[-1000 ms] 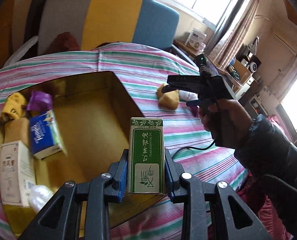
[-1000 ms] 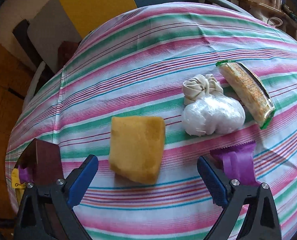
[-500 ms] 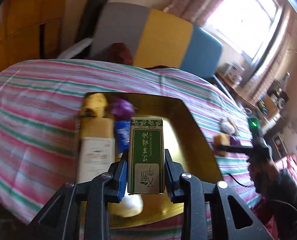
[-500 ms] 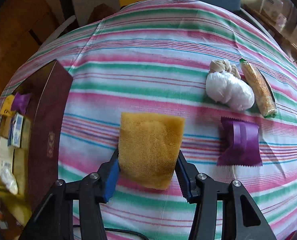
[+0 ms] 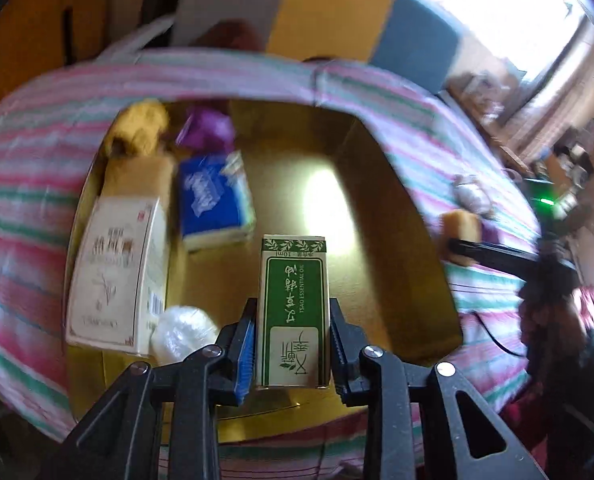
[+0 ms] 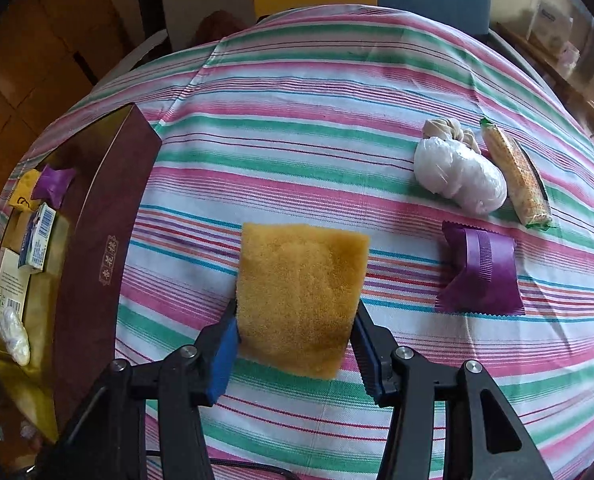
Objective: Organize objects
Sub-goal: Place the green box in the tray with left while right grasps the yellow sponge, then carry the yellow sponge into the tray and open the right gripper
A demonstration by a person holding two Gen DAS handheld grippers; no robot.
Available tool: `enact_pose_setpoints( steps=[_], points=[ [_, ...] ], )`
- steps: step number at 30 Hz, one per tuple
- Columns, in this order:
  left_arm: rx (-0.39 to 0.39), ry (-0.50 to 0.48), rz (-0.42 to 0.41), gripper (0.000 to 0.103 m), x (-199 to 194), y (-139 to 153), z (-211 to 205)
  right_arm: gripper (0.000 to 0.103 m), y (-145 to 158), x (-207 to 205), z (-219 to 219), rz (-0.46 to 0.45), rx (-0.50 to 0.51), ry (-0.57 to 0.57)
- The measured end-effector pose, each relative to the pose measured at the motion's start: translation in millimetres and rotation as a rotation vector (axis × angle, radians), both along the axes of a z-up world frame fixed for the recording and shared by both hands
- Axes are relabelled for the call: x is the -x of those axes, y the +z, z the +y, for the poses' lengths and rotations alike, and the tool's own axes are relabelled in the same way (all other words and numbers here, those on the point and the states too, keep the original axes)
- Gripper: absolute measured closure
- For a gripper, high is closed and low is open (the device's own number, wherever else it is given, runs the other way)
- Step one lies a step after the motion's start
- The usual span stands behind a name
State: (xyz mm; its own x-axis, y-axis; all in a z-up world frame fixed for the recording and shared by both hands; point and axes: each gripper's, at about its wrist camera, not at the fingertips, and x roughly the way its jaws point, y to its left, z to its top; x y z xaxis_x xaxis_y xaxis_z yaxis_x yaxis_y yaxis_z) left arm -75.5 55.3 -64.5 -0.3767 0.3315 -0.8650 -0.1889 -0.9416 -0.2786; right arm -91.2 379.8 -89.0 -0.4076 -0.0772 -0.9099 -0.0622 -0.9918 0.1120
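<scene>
Left tool (image 5: 291, 344) pinches a green essential-oil carton (image 5: 293, 312) upright at lower centre of its view, above the gold box (image 5: 377, 208). Box contents, left half: cream carton (image 5: 115, 268), blue tissue pack (image 5: 213, 196), white wrapped bundle (image 5: 183, 332), purple packet (image 5: 207, 130), yellow item (image 5: 139, 128).

Right tool (image 6: 295, 334) pinches a yellow sponge (image 6: 301, 296) at frame centre, over the striped worktop (image 6: 297, 120). On the worktop at right: purple sachet (image 6: 479, 272), white bag (image 6: 457, 172), long snack bar (image 6: 517, 178) just beside the bag.
</scene>
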Motion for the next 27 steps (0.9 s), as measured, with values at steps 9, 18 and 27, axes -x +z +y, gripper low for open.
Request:
enact_pose_setpoints(
  steps=[9, 18, 27],
  points=[
    [0.097, 0.149, -0.009, 0.061, 15.1, -25.3, -9.4, 0.05, -2.2, 10.8, -6.7, -0.004, -0.007, 0.007],
    [0.148, 0.128, 0.076, 0.057, -9.0, -9.6, -15.1, 0.05, -3.0, 12.2, -4.8, -0.004, -0.002, 0.002],
    [0.198, 0.101, 0.238, 0.057, -31.2, 26.7, -25.9, 0.05, -6.6, 11.6, -13.2, 0.014, -0.043, 0.019]
  ],
)
